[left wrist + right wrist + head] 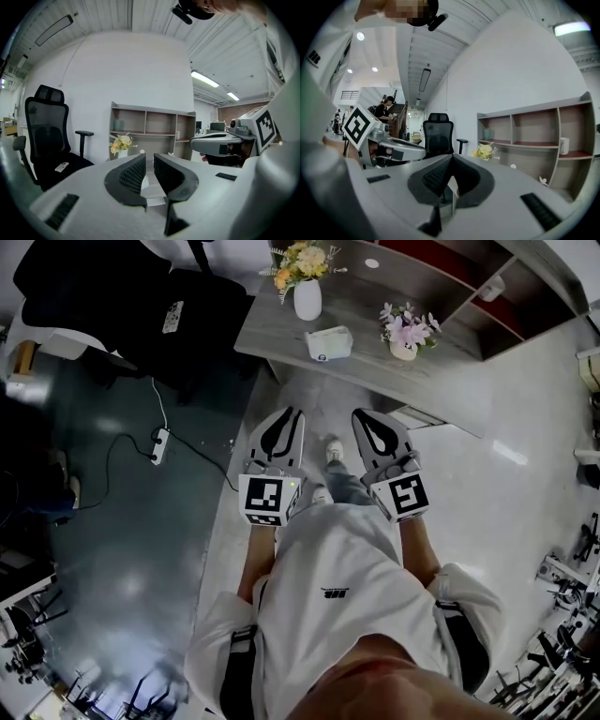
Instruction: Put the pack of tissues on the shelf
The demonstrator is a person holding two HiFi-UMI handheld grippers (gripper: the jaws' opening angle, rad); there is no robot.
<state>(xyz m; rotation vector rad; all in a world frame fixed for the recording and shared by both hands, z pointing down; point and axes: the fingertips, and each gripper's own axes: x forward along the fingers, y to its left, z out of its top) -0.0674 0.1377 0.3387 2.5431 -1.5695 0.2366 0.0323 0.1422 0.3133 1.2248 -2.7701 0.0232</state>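
Note:
The pack of tissues (pixel 328 342), white with a pale blue side, lies on the grey desk (pixel 272 329) ahead of me. The wooden shelf (pixel 441 273) with open compartments stands behind the desk; it also shows in the left gripper view as the shelf (pixel 152 124) and in the right gripper view as the shelf (pixel 534 129). I hold both grippers low before my chest, well short of the desk. My left gripper (pixel 294 414) (pixel 149 160) has a narrow gap between its jaws and holds nothing. My right gripper (pixel 361 416) (pixel 451 160) has its tips together, empty.
A white vase of yellow flowers (pixel 306 282) and a small pot of pink flowers (pixel 404 334) flank the tissues. A black office chair (pixel 103 296) stands left of the desk. A power strip (pixel 160 444) and its cable lie on the floor at left.

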